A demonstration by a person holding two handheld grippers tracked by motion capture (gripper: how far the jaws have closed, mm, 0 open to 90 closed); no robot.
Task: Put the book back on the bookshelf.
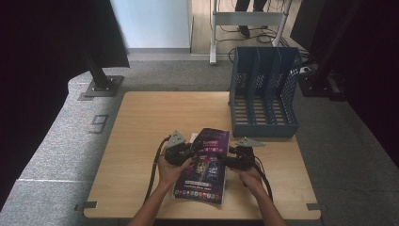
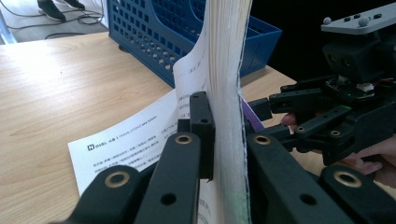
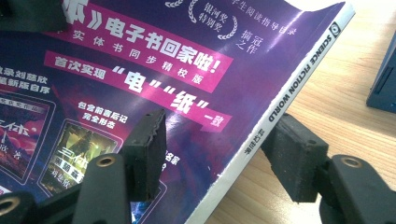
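Evidently you clamped your left tool (image 2: 219, 135) on the magazine (image 1: 205, 162) near the blue file rack (image 1: 264, 92), steadying it so your right tool (image 3: 219, 154), its jaws apart, could straddle the spine

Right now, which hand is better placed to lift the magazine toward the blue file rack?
Left. The left gripper is already clamped on the magazine page edge, while the right gripper merely straddles the spine, pads not pressing. The rack stands behind.

One magazine (image 1: 205, 162), one blue file rack (image 1: 265, 89), two tools.
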